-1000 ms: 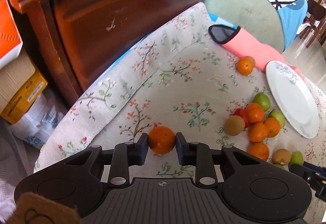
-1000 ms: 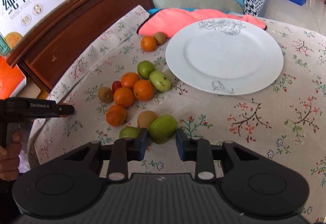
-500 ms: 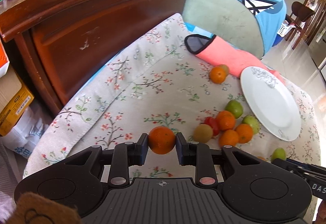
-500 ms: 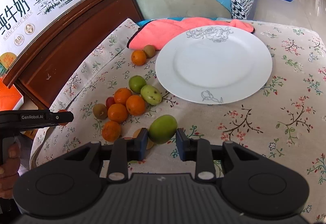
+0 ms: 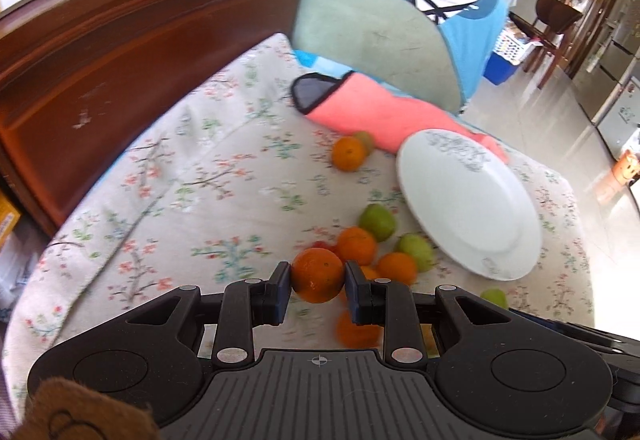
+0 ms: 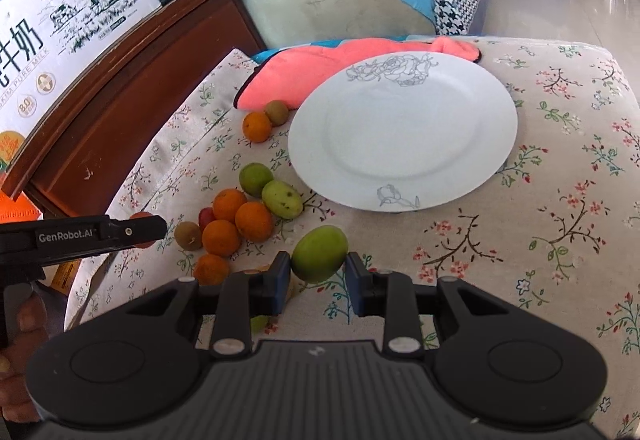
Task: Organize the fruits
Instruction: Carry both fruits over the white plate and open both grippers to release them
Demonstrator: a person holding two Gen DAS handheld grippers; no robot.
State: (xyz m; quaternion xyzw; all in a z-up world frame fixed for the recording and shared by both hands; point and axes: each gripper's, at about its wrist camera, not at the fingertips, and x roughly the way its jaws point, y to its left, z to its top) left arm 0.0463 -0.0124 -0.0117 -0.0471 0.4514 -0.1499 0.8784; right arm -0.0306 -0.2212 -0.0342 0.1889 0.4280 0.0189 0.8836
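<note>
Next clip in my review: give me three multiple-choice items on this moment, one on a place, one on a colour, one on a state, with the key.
1. Where does the pink cloth lie?
A. at the far rim of the white plate
B. on the plate
C. under the pile of fruit

2. What colour is the fruit in the right tongs?
A. orange
B. green
C. red

3. How is the plate?
A. empty
B. holding two oranges
C. upside down

Key: 1 A, the cloth runs along the plate's far edge. 2 B, the tongs are shut on a green fruit; the left tongs hold the orange. 3 A, its face up and bare.
</note>
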